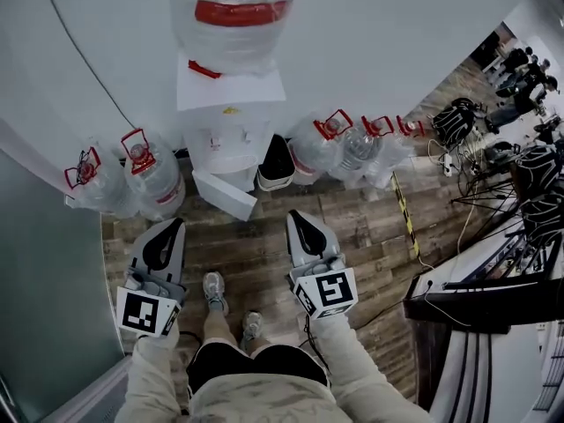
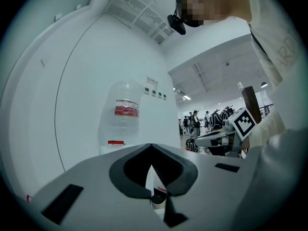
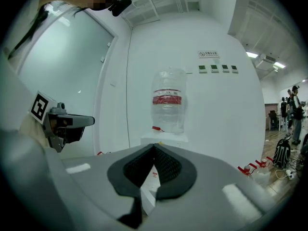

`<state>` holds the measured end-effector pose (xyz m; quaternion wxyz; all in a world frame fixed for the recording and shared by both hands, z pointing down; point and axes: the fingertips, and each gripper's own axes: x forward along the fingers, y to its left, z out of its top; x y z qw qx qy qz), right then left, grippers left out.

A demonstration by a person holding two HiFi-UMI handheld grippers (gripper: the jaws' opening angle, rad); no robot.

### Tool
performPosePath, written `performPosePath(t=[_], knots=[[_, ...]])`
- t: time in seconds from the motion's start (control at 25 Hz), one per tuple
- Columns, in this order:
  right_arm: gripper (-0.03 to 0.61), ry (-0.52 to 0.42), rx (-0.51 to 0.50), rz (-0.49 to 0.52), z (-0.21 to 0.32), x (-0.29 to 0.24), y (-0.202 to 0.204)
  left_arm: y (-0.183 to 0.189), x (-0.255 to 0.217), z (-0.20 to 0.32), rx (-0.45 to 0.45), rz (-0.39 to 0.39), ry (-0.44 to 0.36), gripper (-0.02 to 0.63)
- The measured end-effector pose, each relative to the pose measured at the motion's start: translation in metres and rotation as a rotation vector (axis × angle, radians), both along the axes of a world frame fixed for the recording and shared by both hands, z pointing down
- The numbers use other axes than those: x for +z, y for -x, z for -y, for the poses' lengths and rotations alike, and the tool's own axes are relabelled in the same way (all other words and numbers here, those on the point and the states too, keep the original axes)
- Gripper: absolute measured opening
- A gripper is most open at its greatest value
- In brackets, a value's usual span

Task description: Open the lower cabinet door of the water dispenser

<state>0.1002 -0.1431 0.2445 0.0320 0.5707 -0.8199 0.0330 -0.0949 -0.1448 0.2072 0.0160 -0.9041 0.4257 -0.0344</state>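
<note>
Both tongs are closed and hold nothing. The left tongs (image 1: 179, 225) show their dark pads meeting at the tips in the left gripper view, and the right tongs (image 1: 294, 214) look the same in the right gripper view. I see them side by side and well apart, each pointing at the water dispenser (image 1: 227, 139) and neither touching it.

From the head view, the white dispenser stands against the wall (image 1: 397, 33) with a clear upturned bottle (image 1: 236, 11) on top, red band around it. At its foot the lower cabinet door (image 1: 224, 194) stands swung out from the body, a white panel angled over the wooden floor (image 1: 264, 245), between the two tongs and just beyond their tips. Through the gap under the right pads I can make out the edge of that same panel.

Spare bottles (image 1: 150, 176) with red handles sit on the floor to either side of the dispenser, and a black bin (image 1: 276, 161) stands just beside it on the right.
</note>
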Motion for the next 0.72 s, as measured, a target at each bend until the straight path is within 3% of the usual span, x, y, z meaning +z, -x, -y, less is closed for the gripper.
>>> performPosePath(t=[0.72], knots=[[0.009,-0.051,0.03,-0.012,-0.06,-0.085,0.0,0.001,-0.075,-0.06,-0.005,-0.049,-0.035,0.002]])
